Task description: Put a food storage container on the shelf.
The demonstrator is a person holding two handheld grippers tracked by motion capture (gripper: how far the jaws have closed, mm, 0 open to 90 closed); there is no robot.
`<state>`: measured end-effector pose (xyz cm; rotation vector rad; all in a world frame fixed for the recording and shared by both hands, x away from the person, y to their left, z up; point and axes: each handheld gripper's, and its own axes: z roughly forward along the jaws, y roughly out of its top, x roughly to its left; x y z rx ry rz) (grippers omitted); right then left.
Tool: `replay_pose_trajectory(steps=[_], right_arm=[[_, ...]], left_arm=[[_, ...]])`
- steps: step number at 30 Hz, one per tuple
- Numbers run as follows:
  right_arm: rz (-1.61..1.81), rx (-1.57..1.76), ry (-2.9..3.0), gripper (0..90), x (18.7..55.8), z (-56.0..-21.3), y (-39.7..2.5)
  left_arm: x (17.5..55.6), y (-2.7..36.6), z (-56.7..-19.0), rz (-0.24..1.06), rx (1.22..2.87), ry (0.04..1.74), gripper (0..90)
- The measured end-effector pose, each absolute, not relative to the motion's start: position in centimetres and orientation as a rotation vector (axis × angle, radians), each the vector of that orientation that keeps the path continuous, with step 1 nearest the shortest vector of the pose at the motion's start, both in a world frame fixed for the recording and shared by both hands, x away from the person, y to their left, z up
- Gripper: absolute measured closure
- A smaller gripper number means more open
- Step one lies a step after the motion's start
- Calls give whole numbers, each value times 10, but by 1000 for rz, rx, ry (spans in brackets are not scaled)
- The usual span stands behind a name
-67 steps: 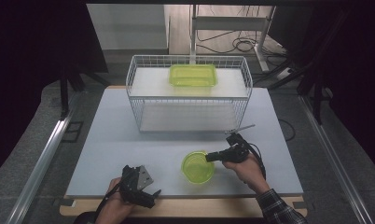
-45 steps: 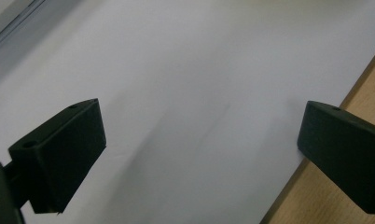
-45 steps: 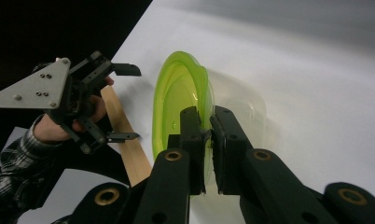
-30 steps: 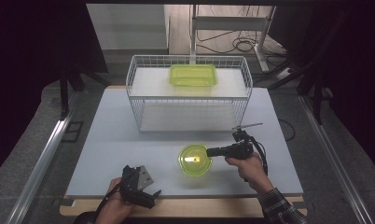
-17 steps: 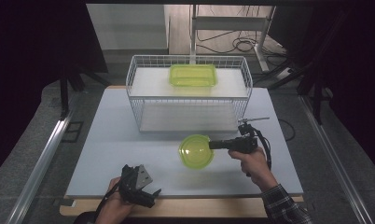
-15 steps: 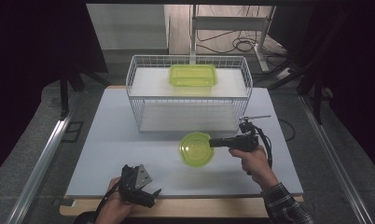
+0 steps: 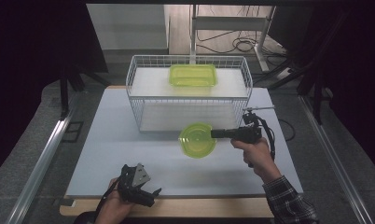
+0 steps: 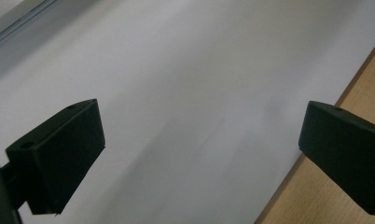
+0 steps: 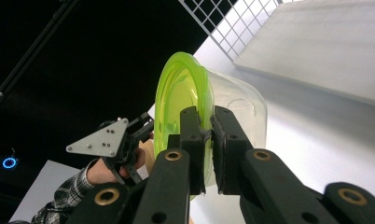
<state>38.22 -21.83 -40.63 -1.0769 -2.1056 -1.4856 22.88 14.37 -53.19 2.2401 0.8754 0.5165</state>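
Note:
A round clear container with a lime-green lid (image 7: pixel 197 139) hangs tipped on its side above the table, just in front of the wire basket (image 7: pixel 132 93). My right gripper (image 7: pixel 214 134) is shut on the rim of that lidded container (image 9: pixel 190 100), gripper (image 9: pixel 209 135) jaws pinching the lid edge. A rectangular green-lidded box (image 7: pixel 193 75) lies inside the basket. My left gripper (image 7: pixel 150 193) rests near the table's front edge at the left, jaws spread wide. In the left gripper view its fingers (image 8: pixel 59 154) stand apart over bare white table.
The white tabletop (image 7: pixel 111 140) has a wooden front edge (image 7: pixel 199 210). A metal rail (image 7: pixel 45 154) runs along the left. Cables and a stand (image 7: pixel 232 28) lie on the floor beyond the basket. Dark curtains flank both sides.
My right gripper has lifted the round container off the table, tipped it on its side and carried it back toward the basket. The left gripper has stayed put.

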Motion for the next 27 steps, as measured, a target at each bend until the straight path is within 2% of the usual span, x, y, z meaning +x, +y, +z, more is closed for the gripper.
replay_pose_trajectory(steps=[12,27], right_arm=[[-1513,-1087,-2099,835,390,-388,-217],[-1558,-1106,-2074,835,399,-365,-219]], left_arm=[[232,151,-530,440,2164,901,1],[233,158,-529,423,2087,920,1]])
